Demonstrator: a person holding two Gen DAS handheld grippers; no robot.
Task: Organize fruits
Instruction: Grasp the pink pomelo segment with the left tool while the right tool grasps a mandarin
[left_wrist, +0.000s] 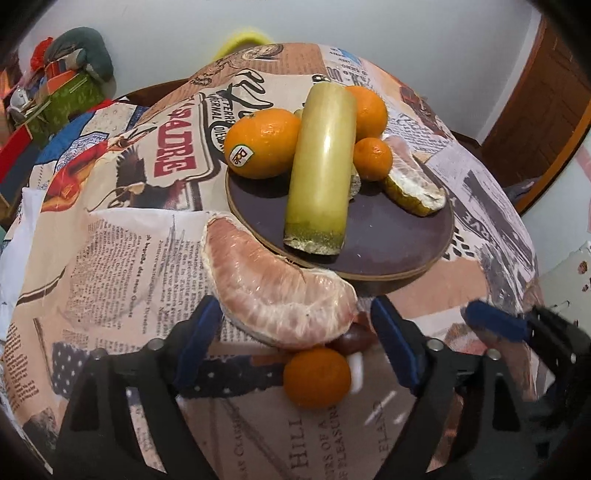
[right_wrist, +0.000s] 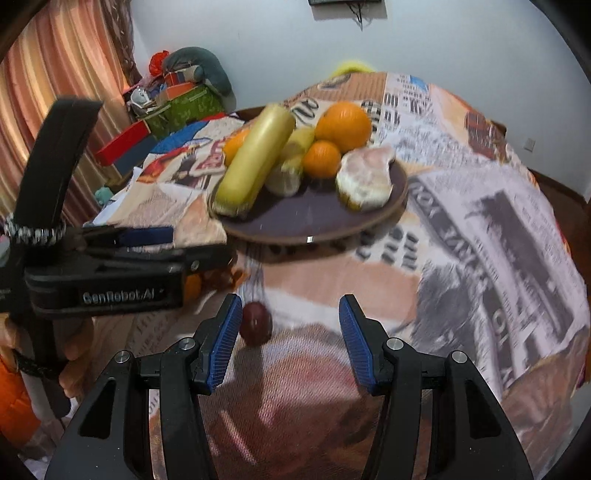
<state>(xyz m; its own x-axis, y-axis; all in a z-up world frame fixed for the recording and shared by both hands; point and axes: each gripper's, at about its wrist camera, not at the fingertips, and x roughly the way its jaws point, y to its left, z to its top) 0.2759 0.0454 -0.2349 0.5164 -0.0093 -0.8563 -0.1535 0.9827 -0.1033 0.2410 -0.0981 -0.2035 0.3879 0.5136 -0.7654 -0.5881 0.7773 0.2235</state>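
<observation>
A dark round plate (left_wrist: 388, 240) holds two oranges, a small mandarin (left_wrist: 373, 158), a pale yellow-green cane piece (left_wrist: 321, 170) and a peeled pomelo wedge (left_wrist: 413, 181). My left gripper (left_wrist: 295, 332) stands open around a large pink pomelo wedge (left_wrist: 273, 284) that lies on the cloth just before the plate. A mandarin (left_wrist: 317, 376) and dark red fruits (left_wrist: 354, 338) lie under it. In the right wrist view my right gripper (right_wrist: 290, 339) is open above the cloth, a dark red fruit (right_wrist: 256, 323) by its left finger. The plate (right_wrist: 314, 221) lies beyond.
The table wears a newspaper-print cloth (left_wrist: 122, 258). The other gripper's blue finger (left_wrist: 495, 325) shows at the right of the left wrist view, and the left tool (right_wrist: 103, 280) at the left of the right wrist view. Boxes and bags (right_wrist: 177, 99) stand by the curtain.
</observation>
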